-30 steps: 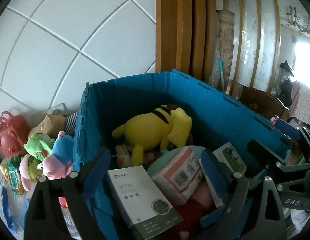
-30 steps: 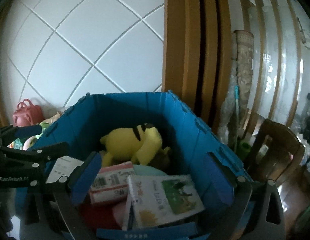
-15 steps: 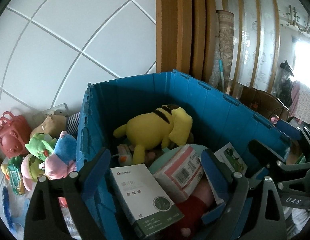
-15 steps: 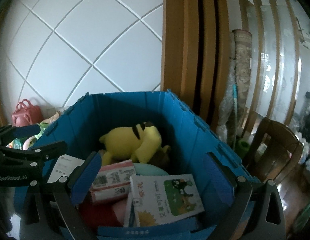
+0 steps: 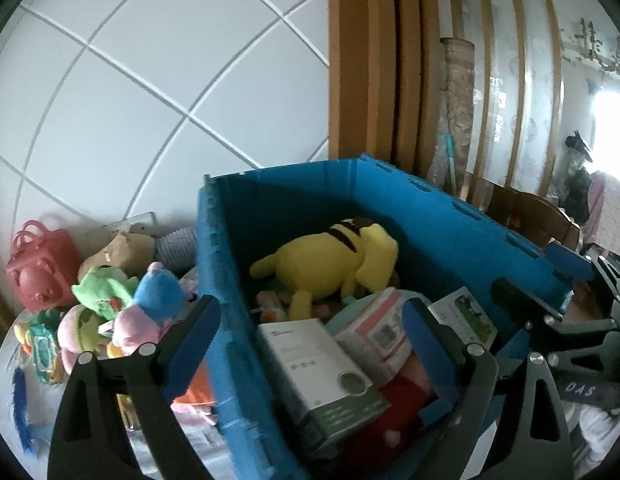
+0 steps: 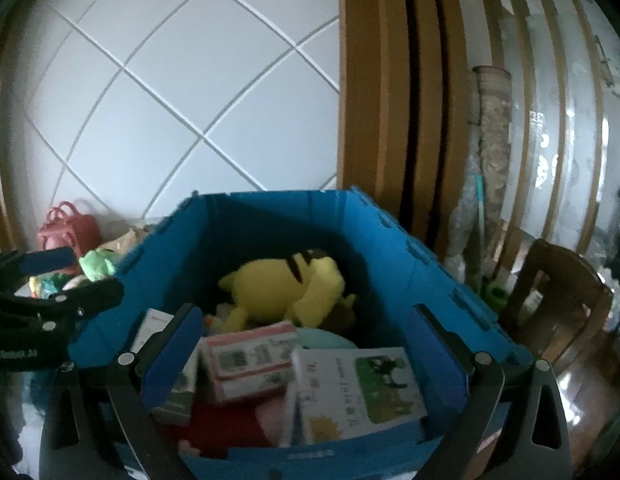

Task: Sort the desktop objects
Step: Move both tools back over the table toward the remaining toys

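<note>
The blue crate (image 5: 449, 224) fills the lower middle of both views and already holds a good share of the clutter: a yellow plush (image 5: 329, 264) lies on its side toward the crate's far end, a white and grey box (image 5: 317, 372) leans at the near left, a pink-edged packet (image 5: 373, 328) sits beside it, and a green-printed booklet (image 6: 361, 388) rests flat at the near right over something red. Outside the crate, at the left edge of the left-wrist view, a heap of small soft toys (image 5: 122, 312) is still on the desk (image 5: 6, 360), with a red toy handbag (image 5: 40, 268) behind them against the tiled wall.

The left gripper (image 5: 310, 344) hangs over the crate's near left corner, jaws spread wide and holding nothing. The right gripper (image 6: 302, 344) hovers over the crate's near side, jaws equally wide, also empty.

What could go wrong (as I judge it): the boxes are piled loosely and tilted, so another thing dropped on top could slide off, or tip the white and grey box against the wall. The left jaws straddle the crate's wall, so a careless sweep toward the soft toys might snag the rim and jolt the lot. The plush heap is tangled; grabbing one toy could drag its neighbours off the desk.
</note>
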